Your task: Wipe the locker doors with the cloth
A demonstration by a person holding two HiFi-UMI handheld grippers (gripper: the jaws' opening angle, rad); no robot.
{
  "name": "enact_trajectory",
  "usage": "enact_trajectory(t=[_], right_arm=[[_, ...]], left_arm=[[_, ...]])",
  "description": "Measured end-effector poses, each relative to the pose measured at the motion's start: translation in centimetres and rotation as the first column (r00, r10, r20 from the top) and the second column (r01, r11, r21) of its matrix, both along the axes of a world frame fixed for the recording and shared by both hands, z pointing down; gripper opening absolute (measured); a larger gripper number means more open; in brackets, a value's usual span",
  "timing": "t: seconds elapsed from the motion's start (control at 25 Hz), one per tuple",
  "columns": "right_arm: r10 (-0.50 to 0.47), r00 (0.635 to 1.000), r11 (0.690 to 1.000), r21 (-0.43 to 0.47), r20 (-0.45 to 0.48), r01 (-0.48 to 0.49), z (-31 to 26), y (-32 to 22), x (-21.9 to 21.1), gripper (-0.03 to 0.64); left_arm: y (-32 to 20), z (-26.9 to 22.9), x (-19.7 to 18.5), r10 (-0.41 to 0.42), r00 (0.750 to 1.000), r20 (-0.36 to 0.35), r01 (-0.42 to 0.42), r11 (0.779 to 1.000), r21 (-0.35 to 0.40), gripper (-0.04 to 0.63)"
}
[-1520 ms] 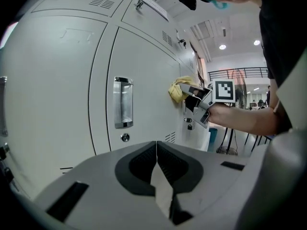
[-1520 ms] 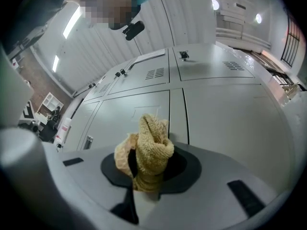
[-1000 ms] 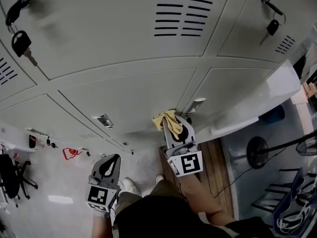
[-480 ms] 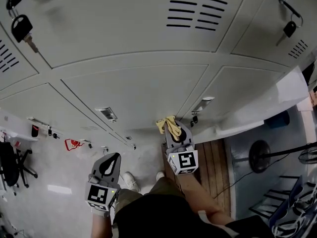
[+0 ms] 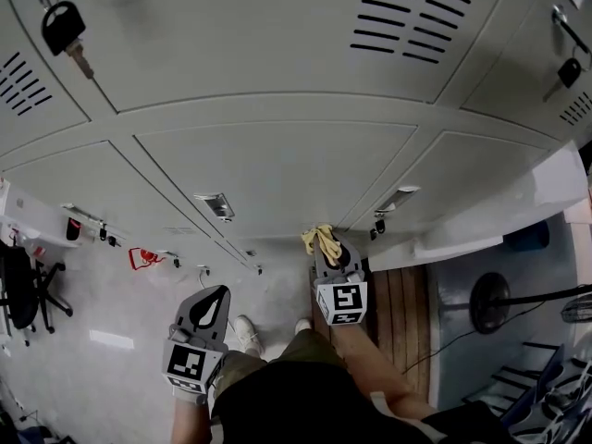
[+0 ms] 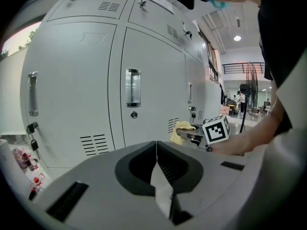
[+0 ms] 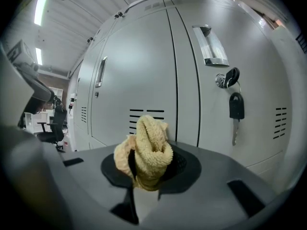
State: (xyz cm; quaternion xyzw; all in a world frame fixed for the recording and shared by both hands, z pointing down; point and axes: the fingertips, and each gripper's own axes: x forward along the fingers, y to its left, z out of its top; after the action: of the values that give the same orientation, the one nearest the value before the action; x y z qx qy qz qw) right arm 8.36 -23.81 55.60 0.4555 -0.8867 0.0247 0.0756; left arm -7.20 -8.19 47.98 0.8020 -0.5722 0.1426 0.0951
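Note:
A bank of pale grey locker doors (image 5: pixel 277 165) fills the head view, with louvre vents and recessed handles. My right gripper (image 5: pixel 326 245) is shut on a bunched yellow cloth (image 5: pixel 320 240), held low in front of the lower doors, a little short of the metal. In the right gripper view the cloth (image 7: pixel 146 152) bulges up between the jaws, facing a lower door (image 7: pixel 139 80). My left gripper (image 5: pixel 205 305) hangs lower and to the left, jaws shut with nothing in them, away from the doors. The left gripper view shows its jaw tips (image 6: pixel 156 143) meeting, and the cloth (image 6: pixel 182 131) off to the right.
Keys hang from locks at upper left (image 5: pixel 63 26) and upper right (image 5: pixel 569 70); another key (image 7: pixel 235 107) hangs close to the right of the cloth. A standing fan (image 5: pixel 490 302) and wooden flooring (image 5: pixel 398 294) are at right, office chairs (image 5: pixel 23 294) at far left.
My right gripper with the cloth has drawn down and back from the lower doors, looking smaller and lower in view. The head view has tilted, shifting the lockers. The left gripper has barely moved.

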Motion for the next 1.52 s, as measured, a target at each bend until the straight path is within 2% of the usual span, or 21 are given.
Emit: enact_trajectory(t=[0.56,0.8,1.0,1.2,1.32,1.52], right_arm=[[-0.040,0.999,0.999,-0.032,0.012,0.041,0.4,0.7,-3.0,0.095],[-0.048,0.999,0.998,-0.031,0.015,0.049,-0.4,0.9,-3.6,0.095],[-0.050,0.999,0.998,-0.025,0.021,0.050,-1.4,1.0,-3.9,0.095],[-0.057,0.998,0.997,0.049,0.037,0.055,-4.3,1.4,-4.4,0.094],[-0.062,0.997,0.994,0.090,0.048,0.057,-6.4,1.6,-4.8,0.094],[-0.060,0.994,0.987,0.151,0.096,0.045,-10.2,1.9,-5.0,0.092]], left_arm=[[1.4,0.2,-2.4,-0.052,0.999,-0.015,0.052,0.999,-0.012,0.011],[1.8,0.5,-2.9,-0.030,1.000,0.007,0.030,0.999,0.042,0.011],[2.1,0.0,-2.9,-0.044,0.999,-0.031,0.044,0.999,0.013,0.011],[2.1,0.1,-3.3,-0.022,1.000,-0.021,0.023,0.998,0.054,0.011],[2.0,-0.4,-3.1,-0.019,0.999,-0.041,0.021,0.999,0.047,0.011],[1.7,-0.8,-3.1,0.012,0.999,-0.039,-0.008,0.996,0.085,0.011]])
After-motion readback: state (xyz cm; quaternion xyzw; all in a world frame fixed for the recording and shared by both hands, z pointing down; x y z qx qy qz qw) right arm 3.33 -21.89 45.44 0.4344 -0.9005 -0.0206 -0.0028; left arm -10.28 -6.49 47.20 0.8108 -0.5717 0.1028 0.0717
